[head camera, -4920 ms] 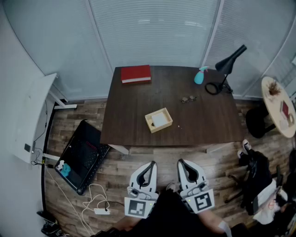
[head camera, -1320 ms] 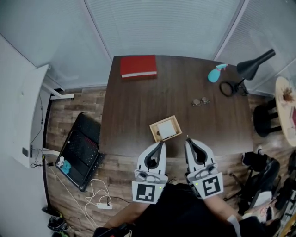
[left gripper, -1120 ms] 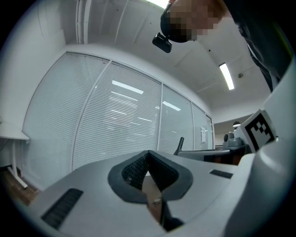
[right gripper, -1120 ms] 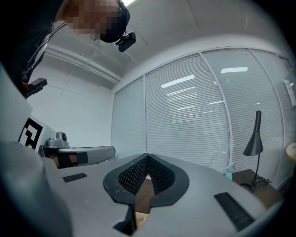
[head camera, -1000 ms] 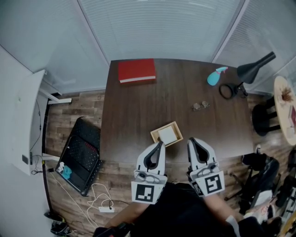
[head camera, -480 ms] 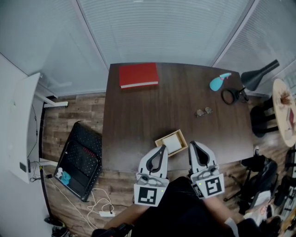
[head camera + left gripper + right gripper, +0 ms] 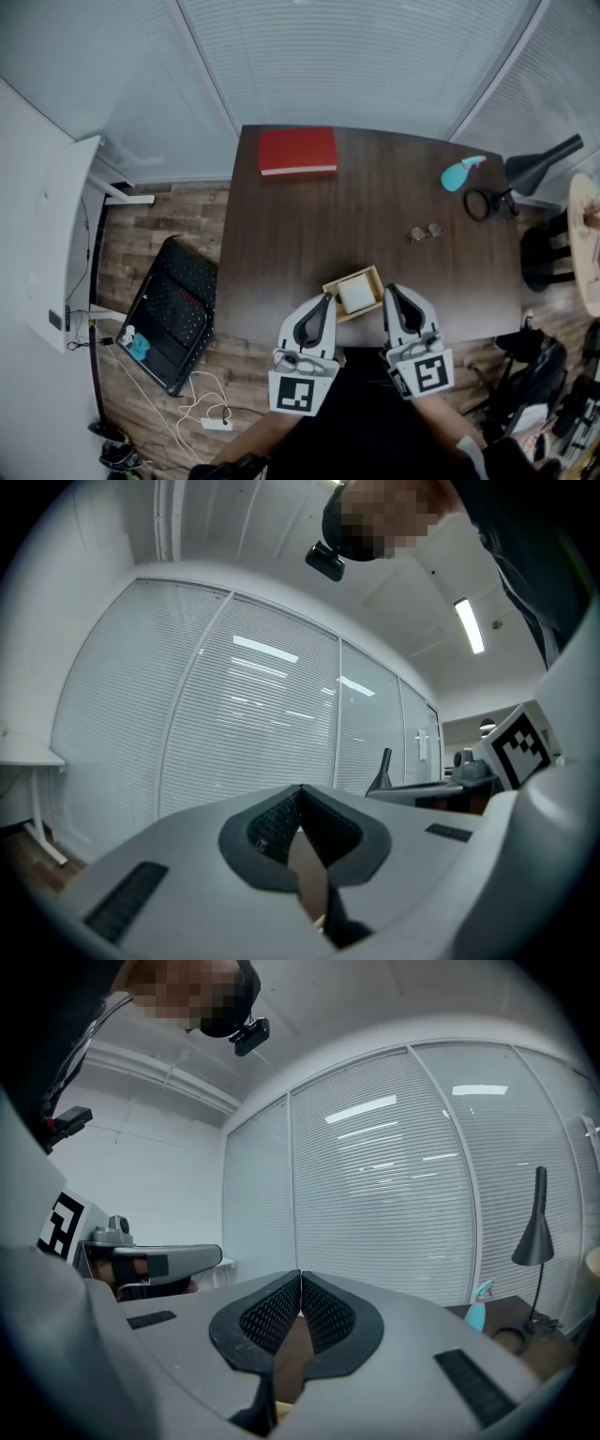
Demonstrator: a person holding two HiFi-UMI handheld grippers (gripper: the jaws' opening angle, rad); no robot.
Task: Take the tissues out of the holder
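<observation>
Left tool [image 7: 327,299] closed, empty; right tool [image 7: 388,290] closed, empty; they flank the wooden holder [image 7: 348,277] with tissues [image 7: 357,294] at the bench's [image 7: 375,216] near edge.

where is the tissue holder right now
In the head view, the wooden tissue holder sits at the near edge of the dark table, between the tips of the left tool and the right tool.

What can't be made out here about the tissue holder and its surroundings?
- Tissue count: head view, the white tissues in the wooden holder are too small to count.
- Holder in the gripper views: out of sight; left gripper and right gripper bodies fill the lower frame.
- Head view: the small item on the table is too small to name.
</observation>
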